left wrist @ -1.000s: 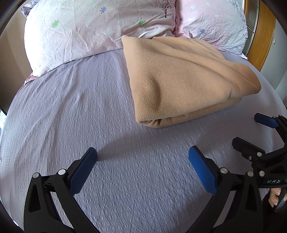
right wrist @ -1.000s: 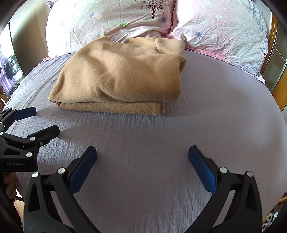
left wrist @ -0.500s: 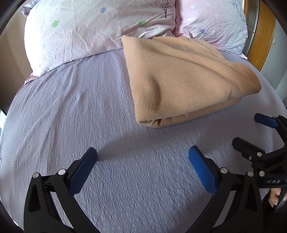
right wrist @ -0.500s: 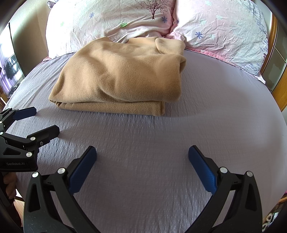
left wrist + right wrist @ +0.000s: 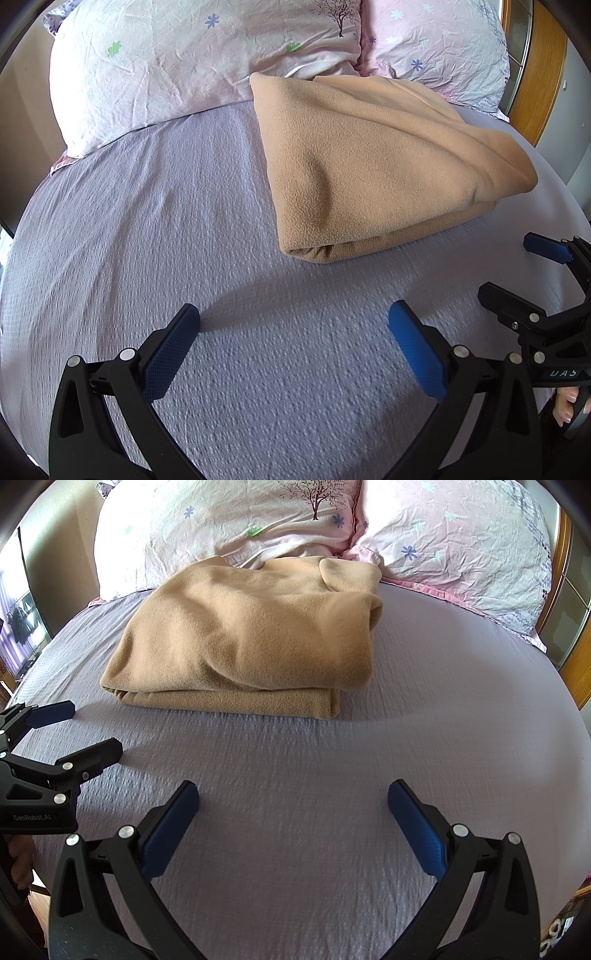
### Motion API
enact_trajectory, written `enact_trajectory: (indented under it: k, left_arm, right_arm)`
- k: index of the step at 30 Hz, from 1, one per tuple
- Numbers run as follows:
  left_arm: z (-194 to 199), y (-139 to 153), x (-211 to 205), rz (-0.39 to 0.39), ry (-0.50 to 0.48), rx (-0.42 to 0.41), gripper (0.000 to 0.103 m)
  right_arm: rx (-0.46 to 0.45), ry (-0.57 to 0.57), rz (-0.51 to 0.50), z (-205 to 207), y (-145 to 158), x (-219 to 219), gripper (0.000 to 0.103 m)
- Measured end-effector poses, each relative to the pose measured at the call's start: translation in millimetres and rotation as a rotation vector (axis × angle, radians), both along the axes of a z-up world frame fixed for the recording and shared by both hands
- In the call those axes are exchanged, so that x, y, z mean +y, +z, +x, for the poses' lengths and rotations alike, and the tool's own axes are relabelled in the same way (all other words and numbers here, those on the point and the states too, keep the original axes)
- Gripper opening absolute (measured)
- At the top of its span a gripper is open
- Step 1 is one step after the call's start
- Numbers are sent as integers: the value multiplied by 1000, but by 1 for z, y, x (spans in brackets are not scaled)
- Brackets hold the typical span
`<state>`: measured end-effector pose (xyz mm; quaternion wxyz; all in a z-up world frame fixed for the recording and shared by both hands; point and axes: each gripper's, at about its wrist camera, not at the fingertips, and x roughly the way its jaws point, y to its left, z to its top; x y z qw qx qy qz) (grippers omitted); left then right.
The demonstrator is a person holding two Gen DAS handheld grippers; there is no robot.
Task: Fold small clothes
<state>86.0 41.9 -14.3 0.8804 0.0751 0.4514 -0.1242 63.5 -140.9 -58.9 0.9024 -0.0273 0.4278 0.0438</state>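
Observation:
A tan fleece garment [image 5: 373, 162] lies folded in a thick rectangle on the lilac bedsheet [image 5: 147, 229], its far edge against the pillows. It also shows in the right wrist view [image 5: 251, 642]. My left gripper [image 5: 293, 339] is open and empty, low over the sheet, in front of the garment's near left corner. My right gripper [image 5: 291, 816] is open and empty over the sheet, in front of the garment. Each gripper shows in the other's view: the right one [image 5: 517, 273], the left one [image 5: 81, 731]. Neither touches the garment.
Two pale pink floral pillows [image 5: 236, 524] [image 5: 461, 546] lie along the head of the bed behind the garment. A wooden bed frame [image 5: 539, 74] runs along the right side. A person's fingers [image 5: 569, 402] show at the right gripper's handle.

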Motion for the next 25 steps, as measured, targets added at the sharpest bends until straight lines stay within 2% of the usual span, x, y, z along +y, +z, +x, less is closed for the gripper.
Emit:
enact_trajectory:
  k: [25]
  left_arm:
    - [0,1,0,0,-2,-8,102]
  right_arm:
    - [-4,-3,1,1,2,0,101]
